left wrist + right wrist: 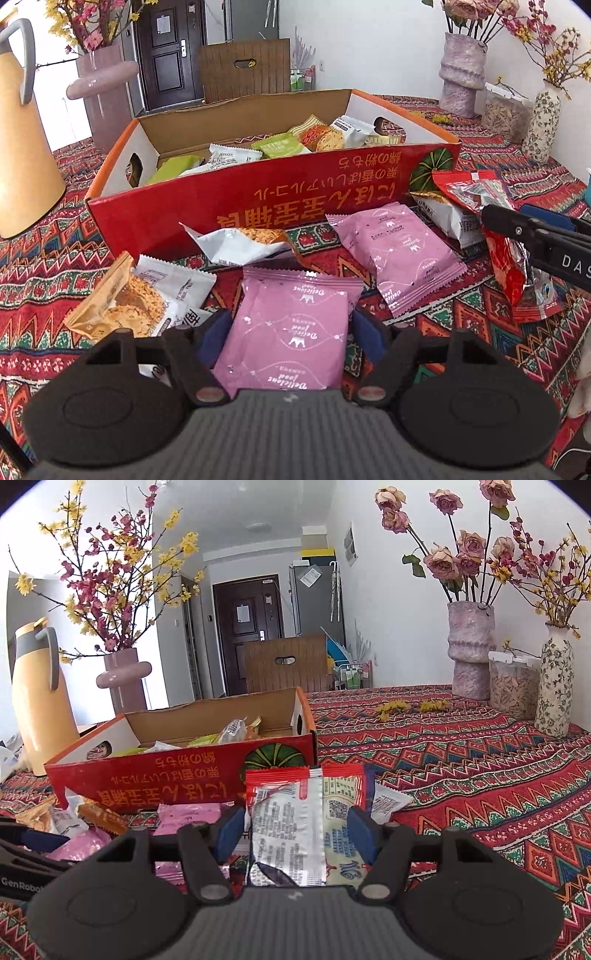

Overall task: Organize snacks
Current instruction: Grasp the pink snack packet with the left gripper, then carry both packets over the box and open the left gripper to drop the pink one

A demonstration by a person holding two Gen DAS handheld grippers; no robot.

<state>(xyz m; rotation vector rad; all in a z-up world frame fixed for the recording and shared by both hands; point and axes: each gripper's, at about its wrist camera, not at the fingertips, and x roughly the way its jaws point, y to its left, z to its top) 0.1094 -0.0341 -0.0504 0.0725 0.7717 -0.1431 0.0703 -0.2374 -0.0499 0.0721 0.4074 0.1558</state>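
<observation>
A red cardboard box (258, 195) with several snack packets inside stands on the patterned tablecloth; it also shows in the right wrist view (177, 775). My left gripper (291, 332) is shut on a pink snack packet (291, 332), held flat between the blue pads in front of the box. My right gripper (299, 827) is shut on a red and silver snack packet (295, 823), and shows in the left wrist view (535, 240) at the right with that packet (509, 273). A second pink packet (399, 251) and white and orange cracker packets (243, 243) lie before the box.
A yellow thermos jug (26, 155) stands left of the box. Flower vases (471, 650) (556, 686) and a clear jar of seeds (511, 686) stand at the far right. A mauve vase (123, 679) stands behind the box. More packets (129, 299) lie at the near left.
</observation>
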